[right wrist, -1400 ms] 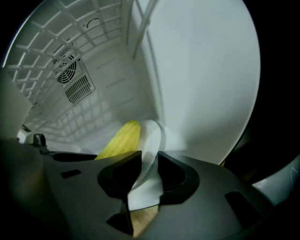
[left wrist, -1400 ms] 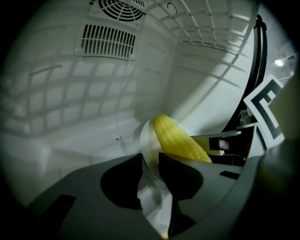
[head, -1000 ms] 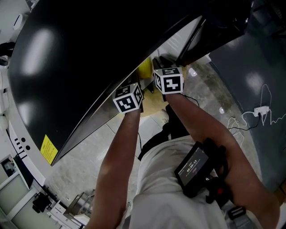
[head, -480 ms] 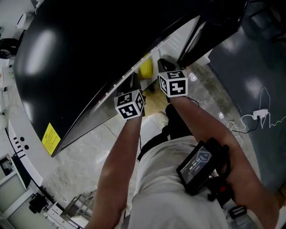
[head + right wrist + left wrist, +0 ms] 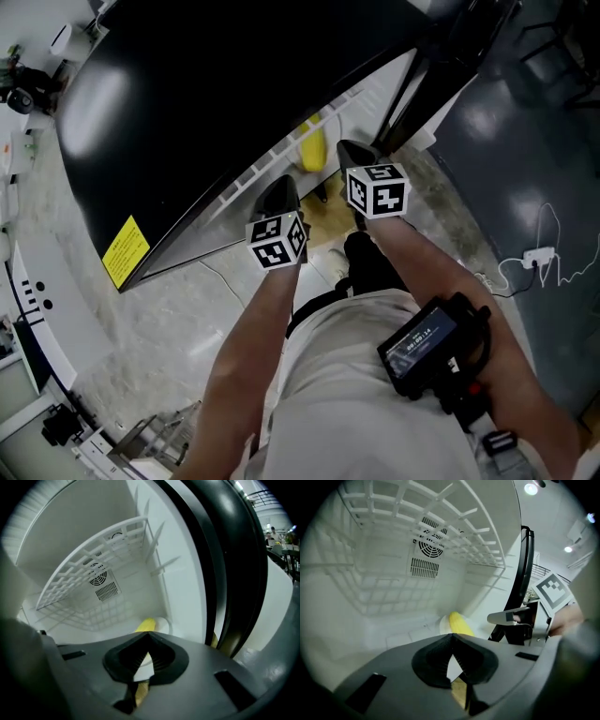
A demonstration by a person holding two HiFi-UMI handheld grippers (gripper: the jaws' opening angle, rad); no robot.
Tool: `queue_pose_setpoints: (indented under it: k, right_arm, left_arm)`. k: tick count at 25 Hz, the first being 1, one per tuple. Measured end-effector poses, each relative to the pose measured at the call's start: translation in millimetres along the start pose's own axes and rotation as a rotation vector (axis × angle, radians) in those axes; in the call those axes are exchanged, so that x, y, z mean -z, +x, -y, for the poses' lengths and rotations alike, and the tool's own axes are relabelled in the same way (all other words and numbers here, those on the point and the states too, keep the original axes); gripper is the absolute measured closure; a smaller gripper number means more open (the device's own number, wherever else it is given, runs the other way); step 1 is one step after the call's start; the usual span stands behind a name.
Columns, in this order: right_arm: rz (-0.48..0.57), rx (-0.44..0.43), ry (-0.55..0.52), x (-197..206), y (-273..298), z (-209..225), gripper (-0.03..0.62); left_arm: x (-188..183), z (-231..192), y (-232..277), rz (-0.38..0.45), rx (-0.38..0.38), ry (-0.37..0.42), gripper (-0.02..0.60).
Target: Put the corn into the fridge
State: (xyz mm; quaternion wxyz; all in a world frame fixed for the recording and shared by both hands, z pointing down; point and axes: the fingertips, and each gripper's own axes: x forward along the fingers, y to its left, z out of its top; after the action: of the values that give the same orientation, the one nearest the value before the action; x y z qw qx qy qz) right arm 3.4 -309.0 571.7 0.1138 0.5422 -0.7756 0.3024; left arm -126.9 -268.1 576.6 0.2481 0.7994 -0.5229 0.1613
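We log the corn [image 5: 459,623] as bright yellow against the plain white fridge [image 5: 370,620] interior; the wire shelf [image 5: 86,581] is white too. The door [image 5: 234,84] is glossy black with a yellow label [image 5: 125,251]. The cubes on the left gripper [image 5: 451,638] and the right gripper [image 5: 149,640] carry black-and-white square markers. The gripper bodies are dark grey with black ribbed pads. The floor [image 5: 169,337] is mottled grey.

The person wears a white short-sleeved shirt [image 5: 347,394], and a black device [image 5: 433,349] with a small lit screen and a red button sits by the right forearm. The left gripper [image 5: 278,192] and right gripper [image 5: 354,152] are dark grey with ribbed black pads [image 5: 431,663], and each carries a white cube [image 5: 277,241] printed with black square markers.
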Motion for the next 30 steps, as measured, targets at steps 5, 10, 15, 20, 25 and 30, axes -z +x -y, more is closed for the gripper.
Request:
queue_pose_setpoints:
  k: [5,10,15,20,25,30]
  right_arm:
    - [0.03,-0.056,-0.006,-9.7,-18.2,-16.7,0.586]
    - [0.069,-0.152,-0.033,-18.3,-31.9,-35.7,0.586]
    - [0.095,-0.234,-0.064,-22.6,-53.0,-50.1,0.587]
    - [0.128,-0.291,-0.067,-26.0,-71.8,-59.1,0.587]
    - [0.161,-0.358,-0.072,-32.5,-89.6,-66.8,0.588]
    - [0.178,-0.418,-0.089,-37.9,-110.1,-75.2,0.588]
  left_arm:
    - [1.3,5.6,-21.4,0.02,0.026,-0.019,0.574]
    - [-0.6,12.4,-38.9,0.039,0.065,-0.022,0.574]
    - [2.8,19.4,-56.4,0.052,0.1,-0.032,0.573]
    - [5.6,25.8,-77.8,0.064,0.126,-0.022,0.574]
    - [5.8,33.9,-97.7,0.084,0.151,-0.018,0.573]
    - [-0.1,46.0,-118.2,0.117,0.182,-0.003,0.574]
